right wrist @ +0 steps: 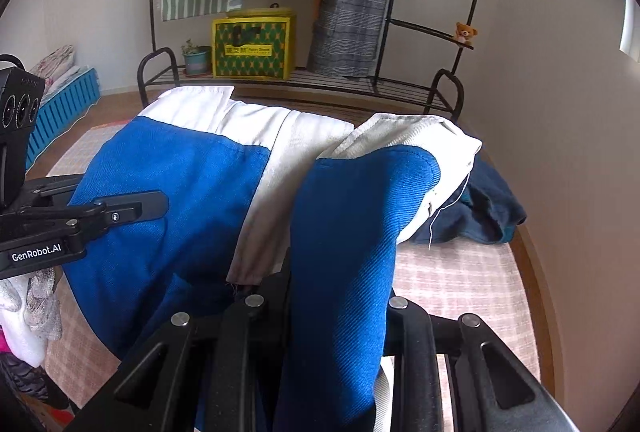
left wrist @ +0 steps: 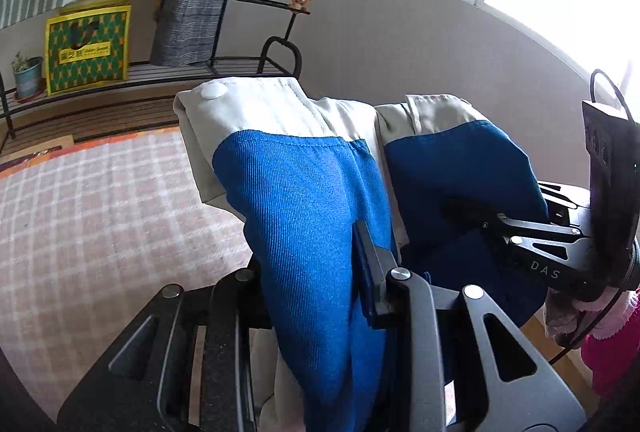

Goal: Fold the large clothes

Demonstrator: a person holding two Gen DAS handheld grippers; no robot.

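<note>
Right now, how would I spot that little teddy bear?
Find the black metal clothes rack against the far wall. On its narrow side shelves, right of the hanging grey checked coat, sits the teddy bear: small, brown, alone on its shelf.

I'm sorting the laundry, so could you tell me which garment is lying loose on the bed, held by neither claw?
The dark navy garment, crumpled beside the blue-and-white one.

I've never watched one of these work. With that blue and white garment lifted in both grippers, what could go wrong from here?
1. The blue and white garment bulges thickly out of the left gripper and right gripper; a layer might slip from the jaws.
2. A dark blue garment lies close beside it on the checked mat and could get dragged along.
</note>
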